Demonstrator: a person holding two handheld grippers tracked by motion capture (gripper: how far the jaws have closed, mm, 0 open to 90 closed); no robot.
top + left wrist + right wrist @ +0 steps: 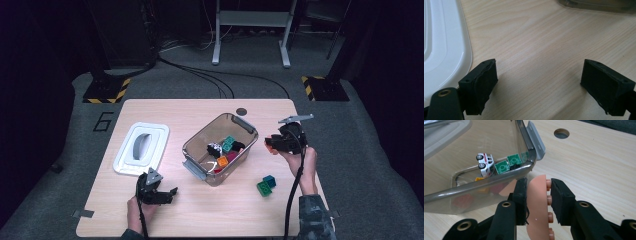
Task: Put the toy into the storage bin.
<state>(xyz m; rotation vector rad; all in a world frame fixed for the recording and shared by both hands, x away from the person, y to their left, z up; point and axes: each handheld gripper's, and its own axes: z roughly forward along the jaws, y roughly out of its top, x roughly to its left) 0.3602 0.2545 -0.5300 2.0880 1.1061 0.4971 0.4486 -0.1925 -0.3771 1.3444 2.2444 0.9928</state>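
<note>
A clear plastic bin (pixel 192 143) stands mid-table and holds a white toy car (pixel 214 149), green bricks (pixel 228 144) and an orange brick (pixel 222 161). My right gripper (pixel 274 142) hovers just right of the bin, shut on a peach studded piece (pixel 537 202). In the right gripper view the right gripper (pixel 538 183) sits close to the bin's rim (pixel 499 178), with the car (pixel 485 163) and green bricks (pixel 503 166) behind the wall. My left gripper (pixel 169 195) rests open near the front left, with bare wood between its jaws (pixel 539 85).
A white lid (pixel 130 160) lies left of the bin, its edge (pixel 444 50) beside my left jaw. A green brick (pixel 263 188) and a blue brick (pixel 270 180) lie on the table front right. A round hole (pixel 242 111) marks the far table edge.
</note>
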